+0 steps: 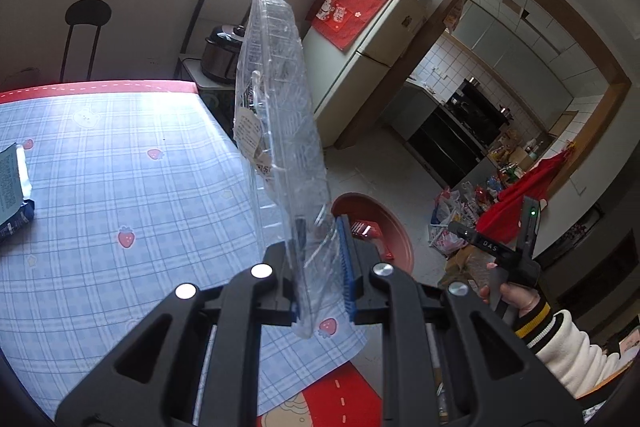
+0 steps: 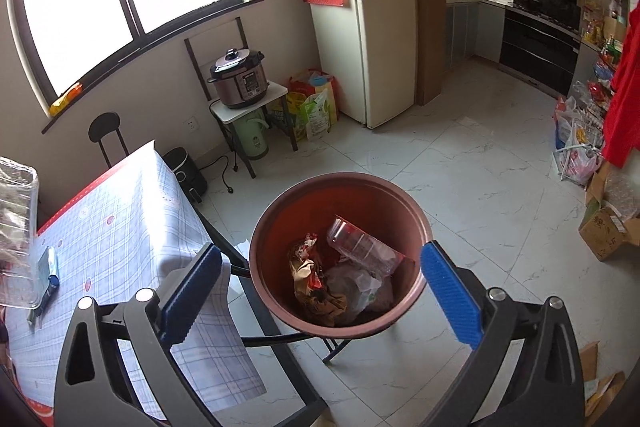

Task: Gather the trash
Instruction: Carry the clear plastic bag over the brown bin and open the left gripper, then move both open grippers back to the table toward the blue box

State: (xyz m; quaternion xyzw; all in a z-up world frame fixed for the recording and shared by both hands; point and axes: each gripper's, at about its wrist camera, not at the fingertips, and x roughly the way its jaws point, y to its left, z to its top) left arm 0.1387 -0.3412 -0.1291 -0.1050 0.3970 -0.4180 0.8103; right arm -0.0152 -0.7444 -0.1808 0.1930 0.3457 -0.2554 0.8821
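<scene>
Left gripper [image 1: 320,267] round ribbed clear-plastic tray [image 1: 280,107] (rigid, flat)

Open bin [image 2: 340,203] mouth beside table [image 2: 120,227]

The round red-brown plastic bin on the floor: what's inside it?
The red-brown bin holds a clear plastic bottle, a crumpled brown-and-red snack wrapper and a greyish plastic bag. Anything beneath them is covered.

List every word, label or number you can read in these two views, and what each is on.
"DAS": on the black bar of the right claw's handle.
Label on the clear plastic tray held by the left claw: too blurred.
Red cloth on the fridge: large characters, not legible.
Cardboard box: print too small.
Pressure cooker panel: unreadable.
</scene>
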